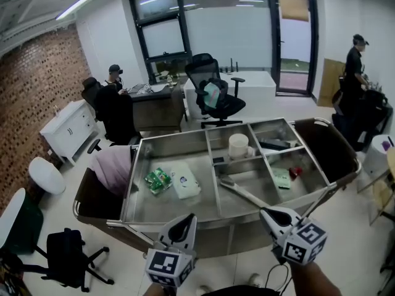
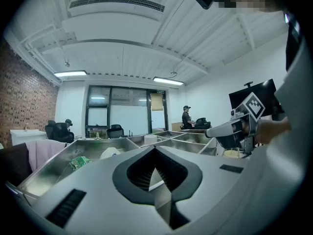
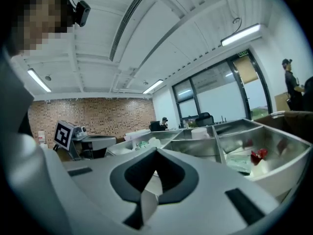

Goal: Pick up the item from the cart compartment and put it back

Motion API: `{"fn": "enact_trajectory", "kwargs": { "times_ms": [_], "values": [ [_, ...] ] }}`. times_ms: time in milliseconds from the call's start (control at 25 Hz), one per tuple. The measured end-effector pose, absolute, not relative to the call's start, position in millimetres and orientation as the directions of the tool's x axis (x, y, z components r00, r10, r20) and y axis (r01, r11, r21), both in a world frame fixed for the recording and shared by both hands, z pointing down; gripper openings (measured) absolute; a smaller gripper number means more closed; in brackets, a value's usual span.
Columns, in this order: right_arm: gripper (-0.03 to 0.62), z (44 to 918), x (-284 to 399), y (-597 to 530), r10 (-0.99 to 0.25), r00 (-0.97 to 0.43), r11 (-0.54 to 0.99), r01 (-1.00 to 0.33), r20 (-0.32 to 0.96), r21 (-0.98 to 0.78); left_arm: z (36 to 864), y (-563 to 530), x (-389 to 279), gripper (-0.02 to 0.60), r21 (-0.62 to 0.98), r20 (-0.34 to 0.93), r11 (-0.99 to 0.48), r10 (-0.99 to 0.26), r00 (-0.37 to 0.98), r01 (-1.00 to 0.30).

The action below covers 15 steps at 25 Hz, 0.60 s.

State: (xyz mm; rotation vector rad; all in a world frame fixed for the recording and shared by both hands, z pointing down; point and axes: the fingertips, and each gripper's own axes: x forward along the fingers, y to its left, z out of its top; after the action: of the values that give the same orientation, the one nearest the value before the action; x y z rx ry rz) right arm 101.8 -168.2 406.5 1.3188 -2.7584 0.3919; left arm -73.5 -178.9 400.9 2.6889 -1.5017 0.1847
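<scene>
**A:** Where does the item lie from your claws?

**B:** Both claws hang just short of the cart's (image 1: pixel 173 136) near rim. My left claw (image 1: pixel 187 219) is closed with nothing in it, and so is my right claw (image 1: pixel 266 212). Nothing shows which item is meant. My guess is the green packet (image 1: pixel 158 179) in the cart's big left compartment, ahead of my left claw and a little to its left.

**A:** How does it lie?

**B:** Flat on the compartment floor, with its long axis slanting across the cart. A white pack (image 1: pixel 185 184) lies just beside it, towards the cart's middle divider. My left claw is the nearer one. My right claw is closer to the pale green packet (image 1: pixel 282 177) and the red thing (image 1: pixel 296 172) in the cart's right front compartment.

**A:** Any brand or label?

**B:** None I can read. The print is too small.
</scene>
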Motion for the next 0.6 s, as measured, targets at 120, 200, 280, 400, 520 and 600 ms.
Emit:
{"fn": "enact_trajectory", "kwargs": {
  "times_ms": [120, 200, 280, 400, 520, 600],
  "values": [
    [0.003, 405, 99, -170, -0.756, -0.635, 0.608, -0.771, 0.159, -0.189, 402, -177, -75, 0.0, -0.017, 0.134, -0.524, -0.845, 0.518, -0.851],
    [0.003, 405, 97, -170, -0.752, -0.639, 0.613, -0.769, 0.163, -0.184, 404, -176, -75, 0.0, -0.025, 0.136, -0.524, -0.845, 0.517, -0.851],
    [0.003, 407, 94, -171, -0.747, -0.643, 0.616, -0.765, 0.168, -0.19, 406, -174, -75, 0.0, -0.027, 0.138, -0.524, -0.845, 0.516, -0.851],
    [0.003, 410, 93, -173, -0.741, -0.648, 0.617, -0.76, 0.174, -0.203, 406, -172, -73, 0.0, -0.027, 0.14, -0.527, -0.844, 0.519, -0.85],
    [0.003, 413, 91, -173, -0.731, -0.658, 0.625, -0.752, 0.182, -0.21, 409, -170, -72, 0.0, -0.025, 0.143, -0.526, -0.843, 0.518, -0.85],
    [0.003, 413, 89, -172, -0.725, -0.665, 0.631, -0.746, 0.181, -0.213, 411, -170, -75, 0.0, -0.029, 0.143, -0.522, -0.846, 0.514, -0.852]
  ]
}}
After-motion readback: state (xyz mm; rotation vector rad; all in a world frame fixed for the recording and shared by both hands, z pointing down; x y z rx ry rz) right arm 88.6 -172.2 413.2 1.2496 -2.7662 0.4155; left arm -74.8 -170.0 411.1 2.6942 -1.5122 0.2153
